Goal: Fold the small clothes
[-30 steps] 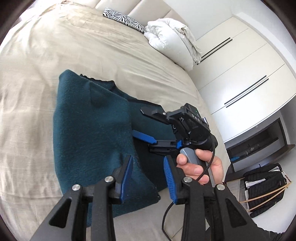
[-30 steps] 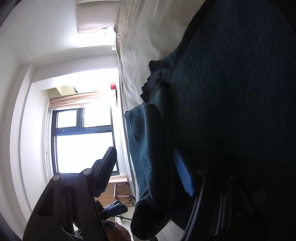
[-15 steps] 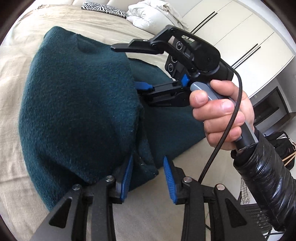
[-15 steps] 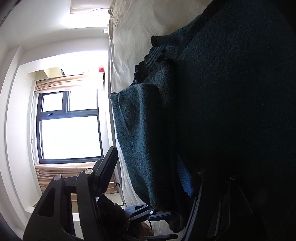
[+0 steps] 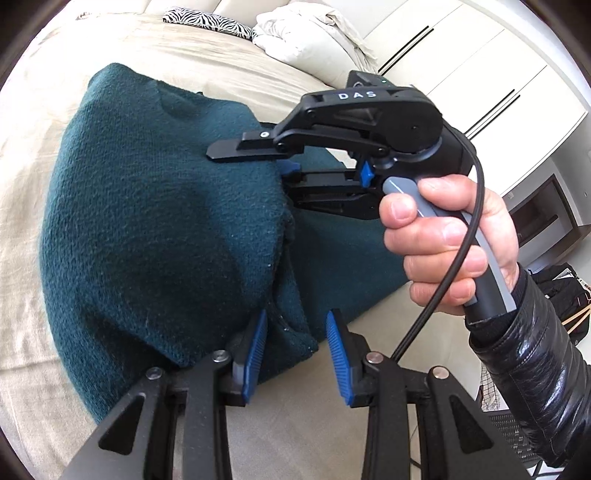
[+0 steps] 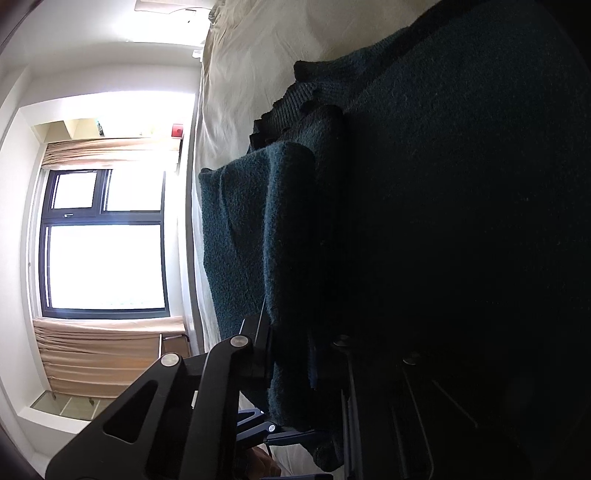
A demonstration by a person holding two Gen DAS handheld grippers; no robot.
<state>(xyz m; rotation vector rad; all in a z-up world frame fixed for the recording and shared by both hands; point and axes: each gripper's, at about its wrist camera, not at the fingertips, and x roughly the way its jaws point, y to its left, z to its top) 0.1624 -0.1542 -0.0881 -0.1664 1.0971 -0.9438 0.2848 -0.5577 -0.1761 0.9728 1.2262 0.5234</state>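
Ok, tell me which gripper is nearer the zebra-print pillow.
Right. The right gripper is clamped on the teal sweater's edge farther up the bed toward the zebra-print pillow; the left gripper sits open at the sweater's near corner.

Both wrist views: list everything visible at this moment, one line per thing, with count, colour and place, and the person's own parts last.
sweater: one, dark teal knit, on the bed, partly folded.
bed cover: one, beige, under the sweater.
zebra pillow: one, black and white, at the head of the bed.
duvet: one, white, bundled beside the pillow.
wardrobe: one, white, beyond the bed.
window: one, dark frame, with beige curtains.
left gripper: black with blue pads, open around the sweater's edge.
right gripper: black, just closed onto a sweater fold.
hand: one, on the right gripper's handle, black sleeve.
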